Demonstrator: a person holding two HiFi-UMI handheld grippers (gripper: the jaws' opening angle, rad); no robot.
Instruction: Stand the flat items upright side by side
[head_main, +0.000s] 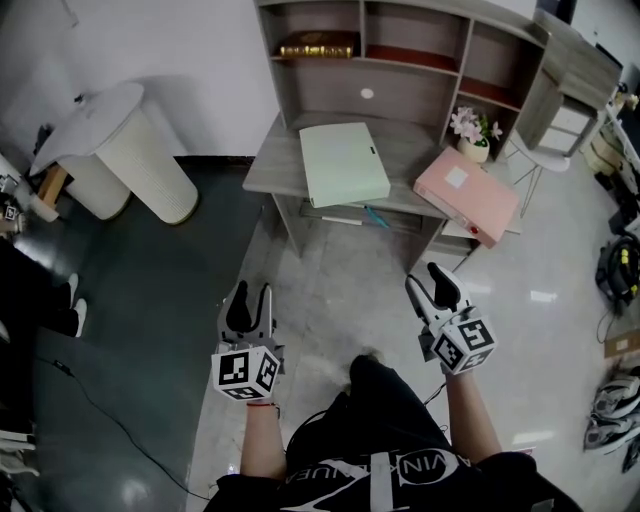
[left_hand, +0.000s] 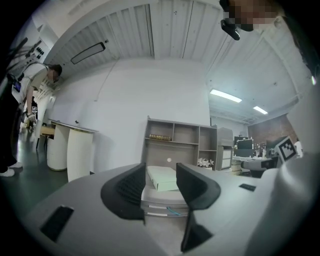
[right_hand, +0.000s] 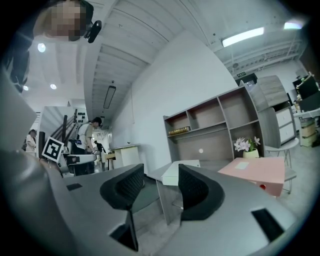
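Head view: the two flat items both lie on their broad faces on the bench (head_main: 272, 168). The green folder (head_main: 343, 163) is in the middle of the bench top and the pink folder (head_main: 467, 193) is at the bench's right end, skewed, with a corner that seems to hang past the edge. Neither stands upright yet, so the task looks barely begun. A flower pot (head_main: 474, 130) sits at the back right of the bench, just behind the pink folder, and probably limits where that folder can be stood. The left gripper (head_main: 250, 292) and the right gripper (head_main: 430, 281) are held over the floor well in front of the bench, one lined up roughly with each folder, which suggests that each hand is meant for its own item. Left gripper view: the left gripper (left_hand: 161, 173) points level at the bench with its jaws partly apart and nothing between the pads. The green folder (left_hand: 164, 181) shows through the gap only because it lies far off on the bench, straight ahead, a sensible aim for taking its near edge. Right gripper view: the right gripper (right_hand: 161, 175) is likewise partly spread and empty, well short of the bench. The pink folder (right_hand: 255, 172) lies flat at the bench's right end, to the right of the gap, so I judge this hand needs to swing right before it can close on the folder's edge and tip it up.
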